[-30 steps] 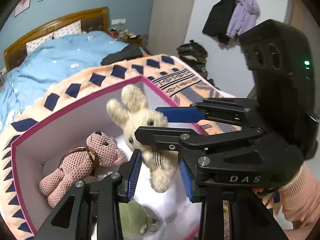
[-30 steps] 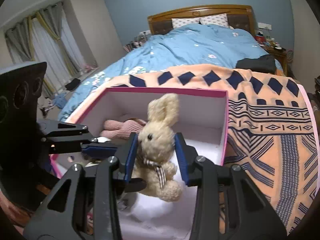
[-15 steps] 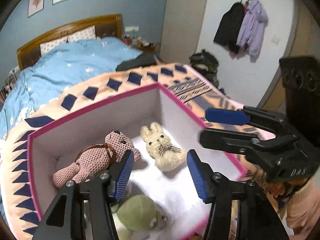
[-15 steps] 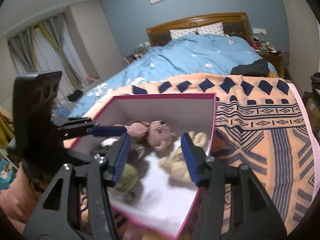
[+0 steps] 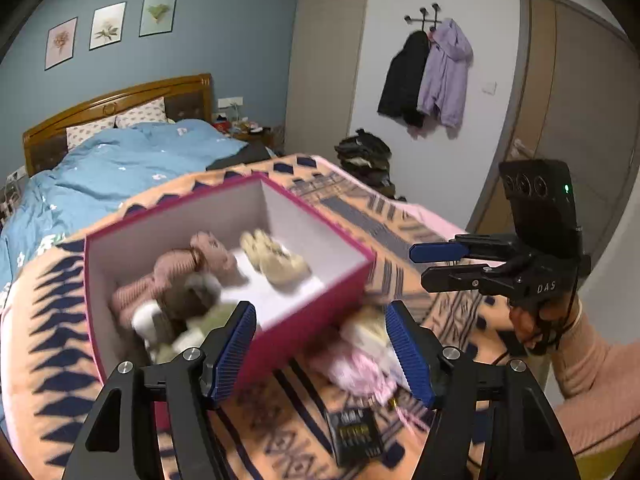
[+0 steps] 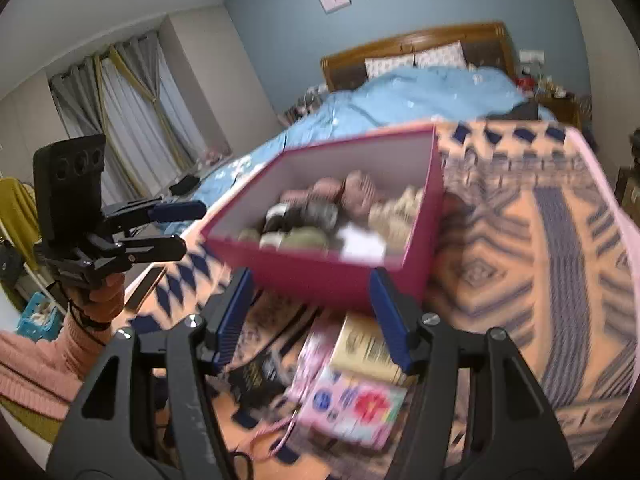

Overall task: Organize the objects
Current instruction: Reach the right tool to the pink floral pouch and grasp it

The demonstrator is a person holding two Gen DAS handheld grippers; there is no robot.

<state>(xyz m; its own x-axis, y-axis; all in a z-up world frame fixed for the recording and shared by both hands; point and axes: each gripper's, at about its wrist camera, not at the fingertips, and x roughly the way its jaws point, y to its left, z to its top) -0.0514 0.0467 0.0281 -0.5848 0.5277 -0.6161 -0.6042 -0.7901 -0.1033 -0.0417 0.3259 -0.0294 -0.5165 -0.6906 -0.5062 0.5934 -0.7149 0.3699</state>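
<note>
Left wrist view showed the left gripper (image 5: 322,354) with its blue-padded jaws spread and nothing between them; they had just been opening, and the right gripper (image 5: 418,266), seen at the right edge in a hand with a peach sleeve, stood likewise open and empty, its jaws also just widened. Both hung clear of the pink box (image 5: 308,320), which sat on the patterned blanket (image 5: 52,320) at the near end of the bed, so the likely reason for the open jaws was that the cream rabbit (image 5: 276,258) was already lying loose inside. In the box lay one pink knitted bear (image 5: 176,276) to the left, the one rabbit at its right, touching or just beside it, and nearer the camera one green plush (image 5: 200,326); a brown and white soft shape between them was too blurred to name or count. Outside the box, just beside its near wall, lay one pink package (image 6: 352,396), one tan box (image 6: 368,346) and one small dark packet (image 5: 356,436), probably still to be sorted. On the far wall hung three framed prints (image 5: 106,26), and two coats (image 5: 428,74) hung on hooks to the right.
</note>
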